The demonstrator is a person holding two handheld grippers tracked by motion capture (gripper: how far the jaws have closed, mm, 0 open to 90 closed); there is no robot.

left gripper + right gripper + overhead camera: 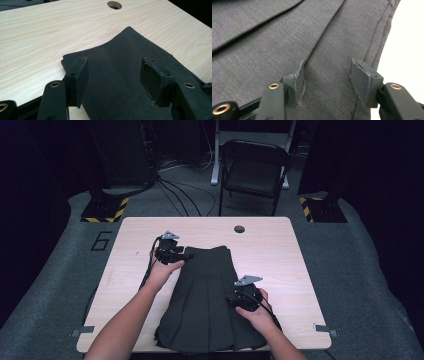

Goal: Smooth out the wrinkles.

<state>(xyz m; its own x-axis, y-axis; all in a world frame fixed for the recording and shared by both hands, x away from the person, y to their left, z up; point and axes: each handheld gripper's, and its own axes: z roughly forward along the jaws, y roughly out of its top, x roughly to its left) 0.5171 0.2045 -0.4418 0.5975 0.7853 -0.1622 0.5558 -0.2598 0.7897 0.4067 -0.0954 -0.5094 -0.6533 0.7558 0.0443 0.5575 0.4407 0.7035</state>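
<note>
2 grippers work a dark skirt (207, 300) that lies flat mid-table, hem at the near edge, waistband toward the far edge. Our left gripper (186, 256) hangs over the waistband's left corner, jaws apart with cloth below them, not pinched. Our right gripper (234, 299) sits over the skirt's right edge, jaws apart too, nothing clamped. To do this well, we judge each jaw pair should straddle the cloth edge, then close fully before any lift, so the pleats stay aligned.
</note>
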